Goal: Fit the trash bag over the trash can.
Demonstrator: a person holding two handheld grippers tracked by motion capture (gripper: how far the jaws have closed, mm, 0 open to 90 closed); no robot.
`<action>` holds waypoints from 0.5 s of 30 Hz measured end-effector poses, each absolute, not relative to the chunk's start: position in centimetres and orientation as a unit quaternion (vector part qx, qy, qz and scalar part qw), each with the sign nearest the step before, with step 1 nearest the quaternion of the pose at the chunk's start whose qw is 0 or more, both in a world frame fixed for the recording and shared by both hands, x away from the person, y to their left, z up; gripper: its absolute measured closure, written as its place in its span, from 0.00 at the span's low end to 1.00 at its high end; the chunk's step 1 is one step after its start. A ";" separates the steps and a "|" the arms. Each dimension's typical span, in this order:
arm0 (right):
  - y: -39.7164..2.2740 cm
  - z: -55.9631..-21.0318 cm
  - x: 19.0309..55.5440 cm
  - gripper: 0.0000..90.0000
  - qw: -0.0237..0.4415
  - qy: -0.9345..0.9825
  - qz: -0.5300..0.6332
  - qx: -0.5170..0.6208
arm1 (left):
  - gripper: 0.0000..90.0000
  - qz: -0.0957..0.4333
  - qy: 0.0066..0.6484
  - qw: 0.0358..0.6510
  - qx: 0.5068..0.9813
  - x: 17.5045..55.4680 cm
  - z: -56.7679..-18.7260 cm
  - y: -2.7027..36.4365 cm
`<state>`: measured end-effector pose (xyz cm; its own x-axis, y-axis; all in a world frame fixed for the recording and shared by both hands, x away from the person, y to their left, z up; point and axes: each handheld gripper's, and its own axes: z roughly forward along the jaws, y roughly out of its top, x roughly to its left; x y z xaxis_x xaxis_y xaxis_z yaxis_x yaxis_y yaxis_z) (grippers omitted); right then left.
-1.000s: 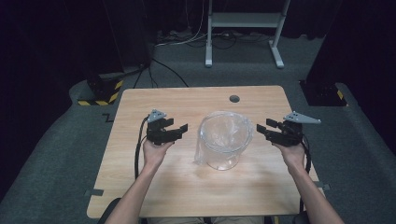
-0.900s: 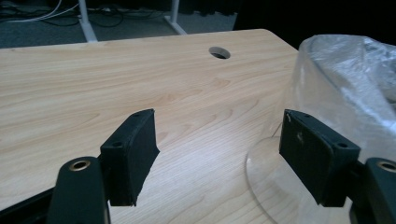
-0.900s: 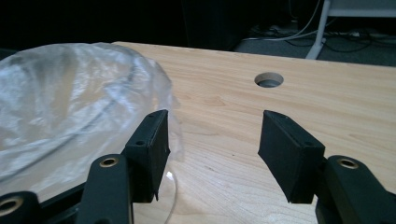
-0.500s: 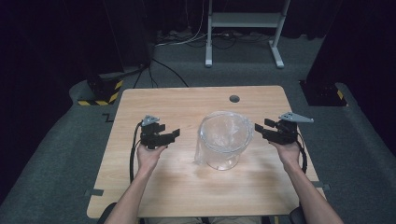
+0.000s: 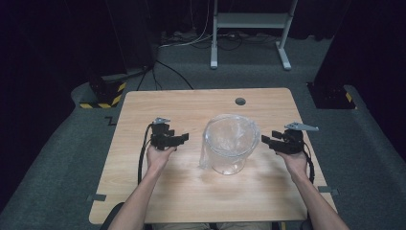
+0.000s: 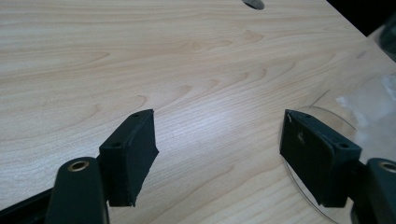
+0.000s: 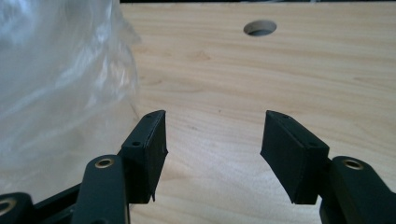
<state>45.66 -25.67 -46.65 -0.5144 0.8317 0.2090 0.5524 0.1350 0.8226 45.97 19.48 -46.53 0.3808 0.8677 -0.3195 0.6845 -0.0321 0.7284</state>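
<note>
clear bowl lined with thin plastic film (image 5: 231, 143) standing upright near the middle of the wooden surface (image 5: 201, 103), a loose flap of film hanging down its left side. left claw (image 5: 182, 139) low over the surface, just left of the bowl, tips turned toward it, jaws apart with bare wood between them. from the left gripper view (image 6: 219, 154), bowl's base edge just beside the right-hand jaw, no contact visible. right claw (image 5: 266, 141) on the other side, tips very near the bowl's rim, jaws likewise apart and having just been opening a little further, nothing between them. in the right gripper view (image 7: 212, 149), crinkled film (image 7: 60, 84) bulging just beside the left-hand jaw, not pinched. round cable hole (image 5: 240, 101) in the surface beyond the bowl, well apart from both.

judging by this, still at the very start: both claws positioned either side, nothing gripped, film undisturbed on the bowl. left to do, probably: closing in, taking hold of the film or rim, then working the liner. thin, slippery film likely to crumple or slip under a shallow pinch.
</note>
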 end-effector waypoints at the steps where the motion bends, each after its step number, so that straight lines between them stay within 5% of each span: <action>1: -25.6 -46.9 45.6 0.44 0.150 0.740 0.459 0.467 | 0.32 0.100 0.552 0.431 0.707 46.2 -46.8 19.6; 15: -26.3 -48.9 45.9 0.44 0.138 0.743 0.427 0.497 | 0.34 0.090 0.585 0.377 0.713 48.1 -49.8 19.4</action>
